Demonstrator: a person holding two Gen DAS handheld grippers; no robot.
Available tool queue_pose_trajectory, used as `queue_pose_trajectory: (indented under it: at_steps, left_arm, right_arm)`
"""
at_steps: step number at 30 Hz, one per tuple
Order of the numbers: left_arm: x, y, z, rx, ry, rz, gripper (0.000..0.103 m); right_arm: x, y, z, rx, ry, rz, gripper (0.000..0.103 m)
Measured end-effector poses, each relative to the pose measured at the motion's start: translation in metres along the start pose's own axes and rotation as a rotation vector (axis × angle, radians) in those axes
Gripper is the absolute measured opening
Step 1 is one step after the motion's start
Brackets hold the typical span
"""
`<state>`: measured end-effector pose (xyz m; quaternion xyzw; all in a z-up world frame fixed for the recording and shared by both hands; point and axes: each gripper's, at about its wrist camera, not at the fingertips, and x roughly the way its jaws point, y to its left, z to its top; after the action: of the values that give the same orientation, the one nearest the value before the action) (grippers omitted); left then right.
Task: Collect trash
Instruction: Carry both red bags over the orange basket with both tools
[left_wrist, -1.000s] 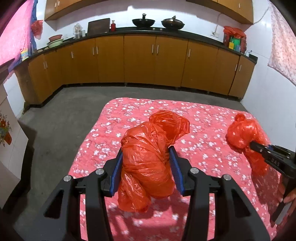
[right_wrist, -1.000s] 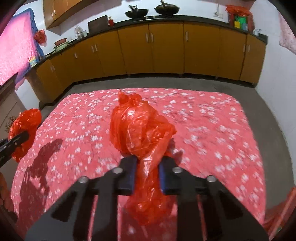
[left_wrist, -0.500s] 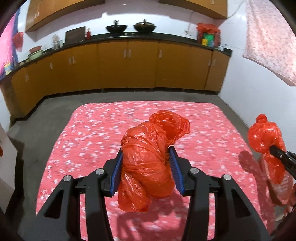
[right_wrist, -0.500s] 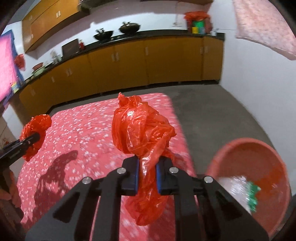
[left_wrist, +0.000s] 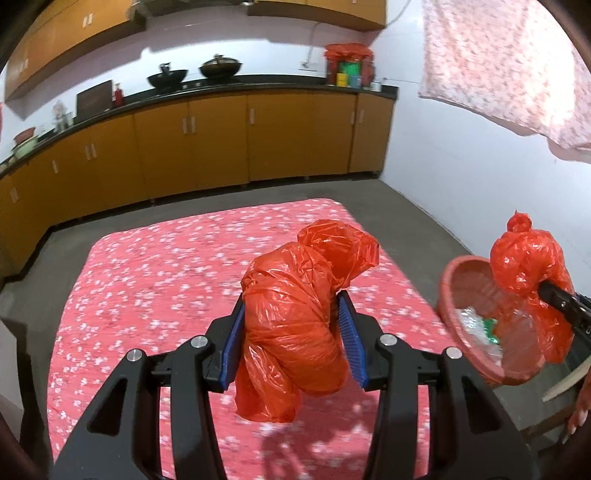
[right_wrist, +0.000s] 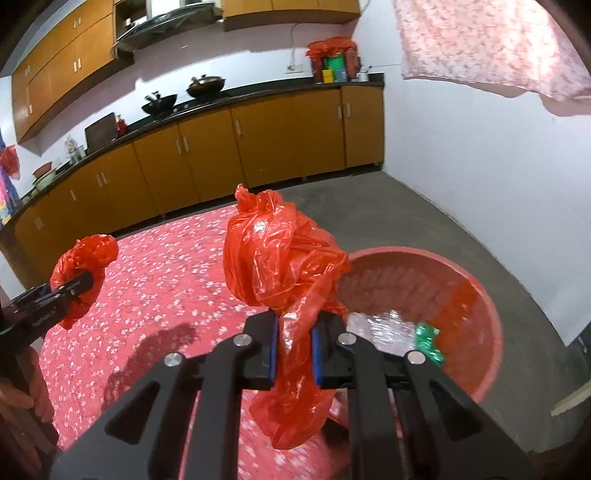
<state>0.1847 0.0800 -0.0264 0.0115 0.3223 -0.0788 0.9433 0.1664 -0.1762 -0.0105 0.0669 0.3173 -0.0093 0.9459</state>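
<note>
Red bag (left_wrist: 291, 332) | clamped between left jaws | over floral cloth (left_wrist: 147, 273)

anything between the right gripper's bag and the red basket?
Nothing visible. The right gripper is shut on its bag, held in the air by the basket's near rim. The basket mouth is open, with only some clear plastic and a green wrapper inside.
</note>
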Motion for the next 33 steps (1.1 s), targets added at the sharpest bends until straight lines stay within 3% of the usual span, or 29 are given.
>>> queue_pose_trajectory:
  at_steps: [11,33]
  left_arm:
    - [0.003,-0.064,-0.003,0.085,0.016,-0.083,0.048]
    - [0.021,-0.146,-0.013,0.179,0.069,-0.181,0.048]
  right_arm:
    - [-0.027,-0.046,-0.009,0.073,-0.025,-0.068,0.015]
    - [-0.018,-0.092,-0.021,0.167,-0.008,-0.148,0.015]
